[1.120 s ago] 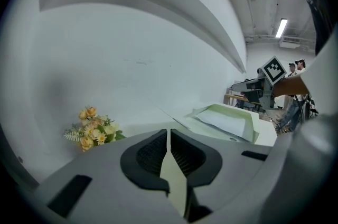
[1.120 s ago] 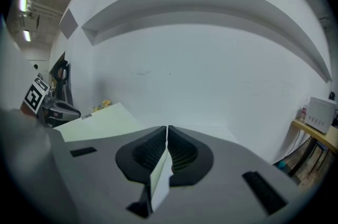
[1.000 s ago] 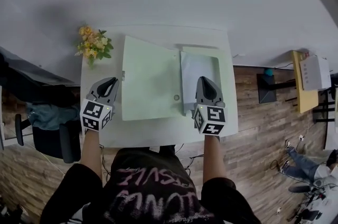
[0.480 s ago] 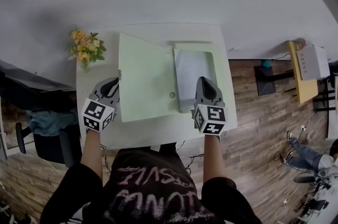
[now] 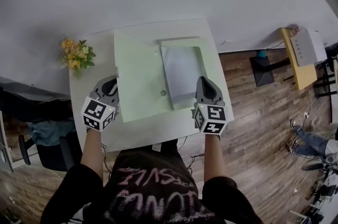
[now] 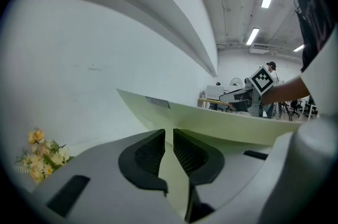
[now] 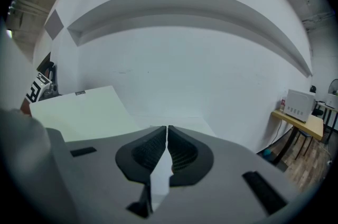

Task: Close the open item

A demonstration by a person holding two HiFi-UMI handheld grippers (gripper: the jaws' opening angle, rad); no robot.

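Clamping the lifted cover [image 5: 138,77] of the pale-green folder [image 5: 211,67], left gripper [image 5: 112,84] grips its near edge. Right gripper [image 5: 207,81]: jaws together, tips over the flat half, white papers [image 5: 182,72] just ahead.

One folder [image 5: 138,74], one flower bunch [image 5: 75,54], one table [image 5: 153,130], two tools [image 5: 110,84] [image 5: 205,83]

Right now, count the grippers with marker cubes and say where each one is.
2. The left gripper is at the left edge of the open light green folder, the right gripper at its near right edge. None seems hidden.
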